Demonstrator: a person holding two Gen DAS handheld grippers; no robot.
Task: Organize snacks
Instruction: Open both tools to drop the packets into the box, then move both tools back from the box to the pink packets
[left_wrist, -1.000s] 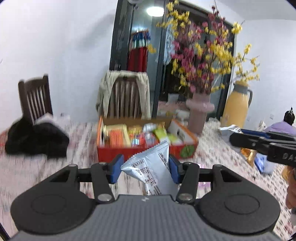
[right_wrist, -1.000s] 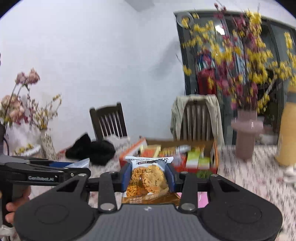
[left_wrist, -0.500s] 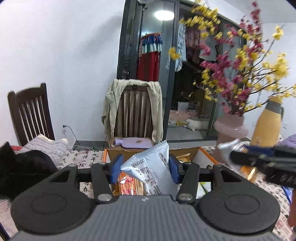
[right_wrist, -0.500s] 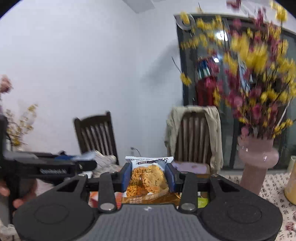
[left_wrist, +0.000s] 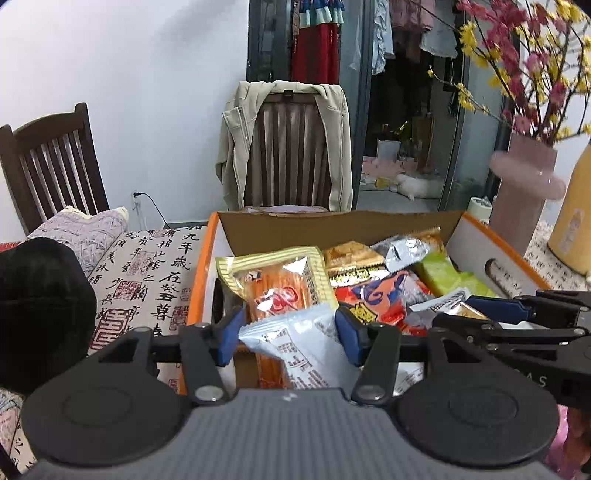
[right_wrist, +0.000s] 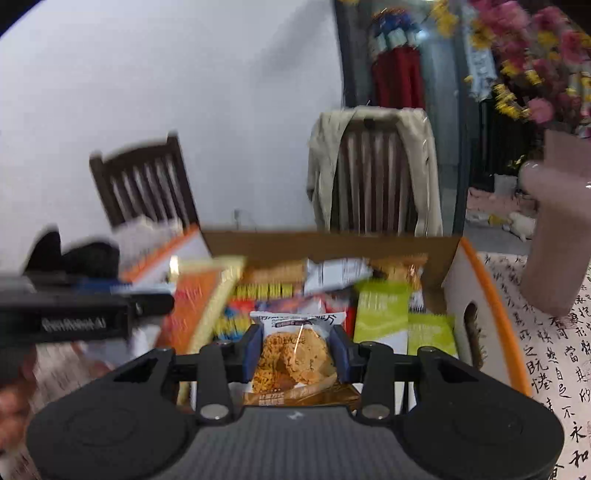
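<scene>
An orange-edged cardboard box (left_wrist: 199, 273) full of snack packets stands right in front of both grippers. My left gripper (left_wrist: 286, 325) hovers over its near left part with a white-and-blue snack packet (left_wrist: 295, 350) between its blue pads; the jaws are opening slightly while the pads still touch the packet. Over the middle of the box (right_wrist: 495, 306), my right gripper (right_wrist: 295, 343) is shut on a clear-fronted packet of golden cookies (right_wrist: 295, 358). Each gripper shows from the side in the other's view, the right gripper (left_wrist: 517, 317) and the left gripper (right_wrist: 85, 306).
A pink vase (left_wrist: 524, 192) of flowers and a yellow thermos (left_wrist: 572, 221) stand right of the box. Black clothing (left_wrist: 37, 314) lies at the left on the calligraphy tablecloth (left_wrist: 155, 266). Behind the table stand a dark wooden chair (left_wrist: 51, 166) and a chair draped with a beige jacket (left_wrist: 288, 147).
Both grippers moved forward and down with their packets, from well short of the box to just over it. The box now fills the lower middle of both views.
</scene>
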